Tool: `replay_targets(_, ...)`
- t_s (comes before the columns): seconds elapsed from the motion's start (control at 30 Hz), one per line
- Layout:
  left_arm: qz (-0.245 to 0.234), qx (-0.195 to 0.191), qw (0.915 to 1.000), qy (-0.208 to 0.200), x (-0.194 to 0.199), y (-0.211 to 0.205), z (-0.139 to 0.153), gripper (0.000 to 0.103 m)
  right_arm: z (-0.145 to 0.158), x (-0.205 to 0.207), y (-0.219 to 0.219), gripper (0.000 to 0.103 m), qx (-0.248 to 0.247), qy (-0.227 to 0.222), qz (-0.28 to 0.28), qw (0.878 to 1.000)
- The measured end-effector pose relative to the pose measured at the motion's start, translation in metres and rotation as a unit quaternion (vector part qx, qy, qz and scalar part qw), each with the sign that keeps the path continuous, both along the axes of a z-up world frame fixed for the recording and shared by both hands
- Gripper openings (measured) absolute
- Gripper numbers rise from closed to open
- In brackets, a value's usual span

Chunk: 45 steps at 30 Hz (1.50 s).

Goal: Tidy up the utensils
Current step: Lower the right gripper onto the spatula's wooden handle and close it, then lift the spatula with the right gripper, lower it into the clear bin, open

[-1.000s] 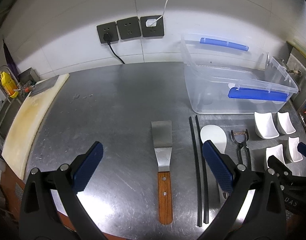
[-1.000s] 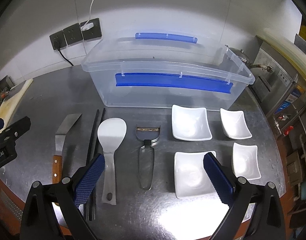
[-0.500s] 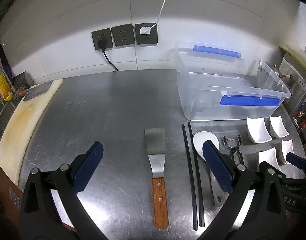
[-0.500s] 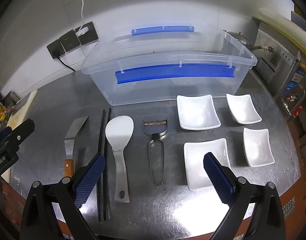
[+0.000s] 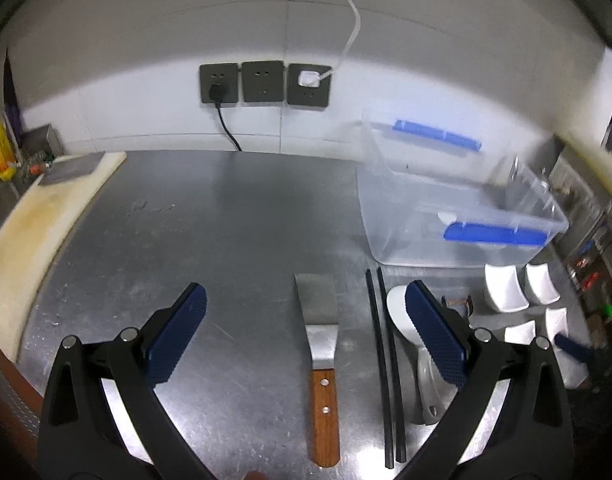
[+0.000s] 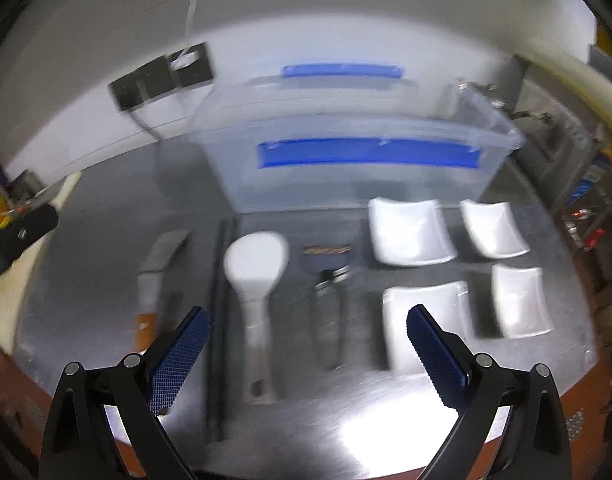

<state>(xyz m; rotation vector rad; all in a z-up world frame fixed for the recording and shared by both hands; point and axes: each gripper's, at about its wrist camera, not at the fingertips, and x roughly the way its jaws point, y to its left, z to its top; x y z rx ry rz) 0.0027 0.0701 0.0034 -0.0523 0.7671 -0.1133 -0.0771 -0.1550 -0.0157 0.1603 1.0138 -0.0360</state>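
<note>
We are holding our left tool [image 5: 302, 332] wide open, gripping nothing. The spatula [image 5: 321, 360], chopsticks [image 5: 383, 368], spoon [image 6: 256, 280] and peeler [image 6: 325, 292] are all waiting on the surface [image 5: 226, 240]. The bin [image 6: 357, 160] is looking empty. Our right tool [image 6: 306, 356] is gaping too, holding nothing.

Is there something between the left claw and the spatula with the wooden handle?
Nothing visible. The spatula lies alone on the steel table, straight ahead of the open left claw. The black chopsticks lie beside it on its right, apart from it.
</note>
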Motion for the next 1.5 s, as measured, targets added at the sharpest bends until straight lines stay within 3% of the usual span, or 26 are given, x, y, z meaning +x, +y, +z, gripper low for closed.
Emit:
replay_targets(0.17, 0.014, -0.042, 0.999, 0.007, 0.008, 0.043, 0.0, 0.096, -0.006, 0.005, 0.05, 0.098, 0.041, 0.013, 0.079, 0.996)
replay_targets(0.3, 0.012, -0.111, 0.9929, 0.042, 0.021, 0.08, -0.01, 0.096, -0.023, 0.019, 0.103, 0.098, 0.042, 0.055, 0.138, 0.988)
replay_targets(0.33, 0.014, -0.118, 0.9918, 0.048, 0.023, 0.087, -0.013, 0.096, -0.031, 0.025, 0.117, 0.097, 0.035, 0.072, 0.143, 0.986)
replay_targets(0.47, 0.005, -0.108, 0.9926, 0.056, 0.033, 0.11, -0.022, 0.096, -0.057, 0.038, 0.147, 0.074, 0.025, 0.12, 0.141, 0.982)
replay_targets(0.63, -0.02, -0.115, 0.9907, 0.069, 0.046, 0.123, -0.034, 0.096, -0.09, 0.051, 0.162, 0.07, 0.011, 0.176, 0.105, 0.979)
replay_targets(0.73, -0.039, -0.128, 0.9877, 0.081, 0.058, 0.125, -0.045, 0.096, -0.103, 0.051, 0.166, 0.041, -0.001, 0.205, 0.088, 0.975)
replay_targets(0.77, -0.045, -0.133, 0.9865, 0.085, 0.061, 0.124, -0.048, 0.096, -0.101, 0.051, 0.168, 0.027, -0.014, 0.197, 0.085, 0.977)
replay_targets(0.8, -0.051, -0.143, 0.9843, 0.09, 0.065, 0.124, -0.053, 0.096, -0.102, 0.051, 0.167, 0.026, -0.013, 0.199, 0.078, 0.977)
replay_targets(0.93, -0.075, -0.198, 0.9663, 0.146, 0.082, 0.116, -0.078, 0.096, -0.1, 0.051, 0.15, 0.026, 0.034, 0.206, 0.059, 0.976)
replay_targets(1.07, -0.108, -0.244, 0.9413, 0.207, 0.09, 0.096, -0.103, 0.096, -0.088, 0.046, 0.126, 0.026, 0.127, 0.203, 0.052, 0.969)
replay_targets(1.23, -0.144, -0.289, 0.9045, 0.279, 0.092, 0.061, -0.13, 0.096, -0.078, 0.039, 0.11, 0.026, 0.175, 0.207, 0.066, 0.96)
replay_targets(1.33, -0.15, -0.294, 0.8943, 0.302, 0.091, 0.046, -0.142, 0.095, -0.079, 0.036, 0.098, 0.026, 0.182, 0.21, 0.079, 0.957)
replay_targets(1.4, -0.154, -0.284, 0.8899, 0.321, 0.088, 0.034, -0.151, 0.09, -0.075, 0.031, 0.099, 0.026, 0.185, 0.211, 0.088, 0.956)
replay_targets(1.5, -0.16, -0.278, 0.8789, 0.353, 0.086, 0.026, -0.162, 0.068, -0.077, 0.032, 0.095, 0.026, 0.185, 0.212, 0.096, 0.955)
